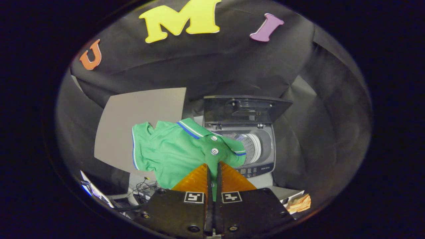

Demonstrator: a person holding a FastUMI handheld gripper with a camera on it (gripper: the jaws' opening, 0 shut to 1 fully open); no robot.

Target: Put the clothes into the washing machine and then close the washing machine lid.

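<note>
Green with blue-and-white trim, the shirt [172, 152] (two white buttons at its collar) hangs bunched from the gripper [212, 169], whose orange fingers [196, 179] are pinched nearly together on the cloth. Just beyond stands the washing machine [255, 149], lid [244, 109] raised.

We ride on the gripper [213, 166], looking forward along its two fingers from close above them (they're pinched together on the green shirt [172, 151]), facing slightly down toward the open-lidded washing machine [255, 146] near ahead.
</note>
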